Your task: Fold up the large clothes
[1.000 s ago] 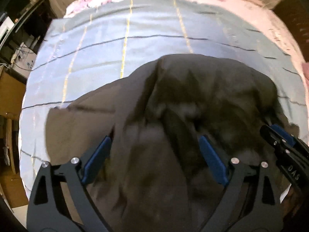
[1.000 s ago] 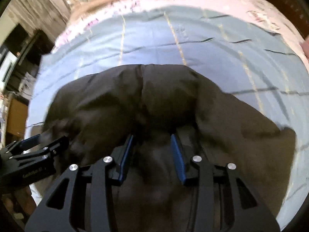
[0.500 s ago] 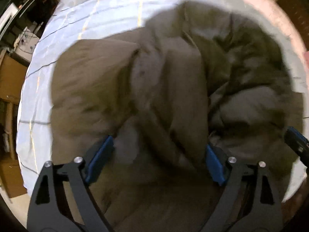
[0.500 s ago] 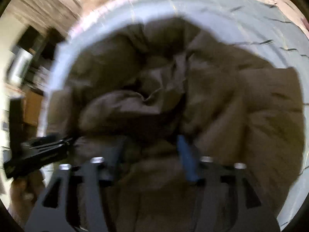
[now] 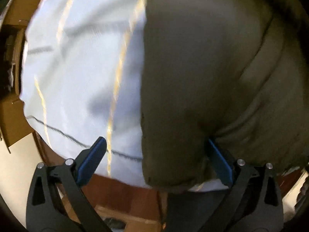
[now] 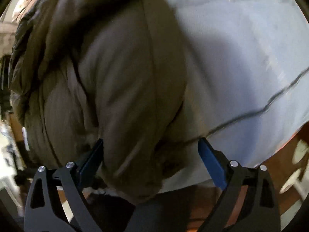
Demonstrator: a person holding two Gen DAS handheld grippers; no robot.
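Your dark olive-brown garment (image 5: pixel 208 73) lies heaped on the pale blue bed cover (image 5: pixel 77 67), bunched into thick rolls and folds rather than spread flat; in the left wrist view it fills the right half of the frame, with one straight edge running down the middle and its lower corner hanging near the near edge of the bed. In the right wrist view the same garment (image 6: pixel 115 81) fills the left half, with a seam running down its rounded bulk and darker, crumpled layers piled at the upper left. Your left gripper (image 5: pixel 154 160) stands wide apart: the left blue pad is over bare cover, while the right pad sits against a fold of the cloth, and the garment's corner lies between the two fingers without being pinched. Your right gripper (image 6: pixel 150 158) is likewise spread wide, its left pad against the garment's side and its right pad over the cover, the rounded end of the bundle sitting between them, unclamped. The cover carries thin yellow and dark grey lines in a broad check. Below its near edge you can see a reddish-brown bed frame (image 5: pixel 123 191), and at the far left brown cardboard boxes (image 5: pixel 11 114) beside the bed. Both views are blurred
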